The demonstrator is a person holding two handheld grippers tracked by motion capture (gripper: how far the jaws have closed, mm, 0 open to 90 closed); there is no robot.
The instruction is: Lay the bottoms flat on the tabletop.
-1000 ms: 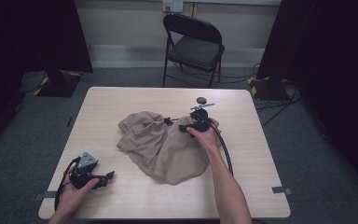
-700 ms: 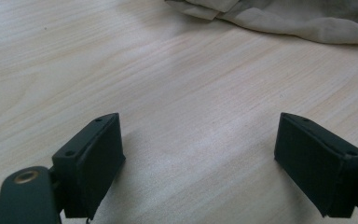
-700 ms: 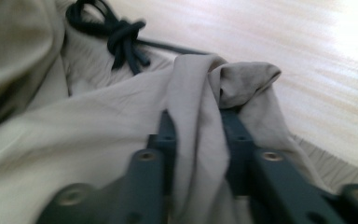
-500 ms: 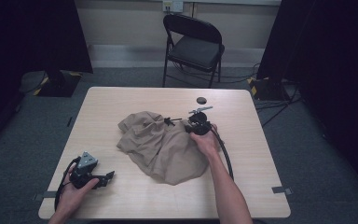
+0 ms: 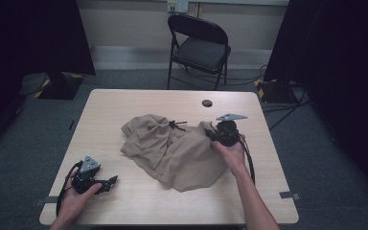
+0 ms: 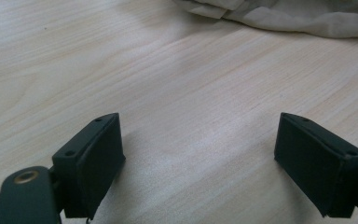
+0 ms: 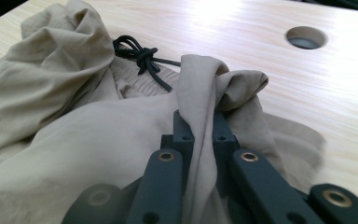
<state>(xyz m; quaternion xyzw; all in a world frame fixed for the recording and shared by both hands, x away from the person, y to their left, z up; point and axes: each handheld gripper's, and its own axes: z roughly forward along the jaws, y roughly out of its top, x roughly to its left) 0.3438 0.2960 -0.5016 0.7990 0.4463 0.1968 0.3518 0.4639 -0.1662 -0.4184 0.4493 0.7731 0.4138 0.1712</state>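
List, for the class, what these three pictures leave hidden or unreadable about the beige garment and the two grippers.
- Beige garment: its type is unclear, since its own crumpled folds hide the shape in the high view.
- Right gripper: the pinched fabric covers the pad faces in the right gripper view.
- Black drawstring: its ends run under the cloth.
- Left gripper: its body is cut off by the bottom edge in the left gripper view.
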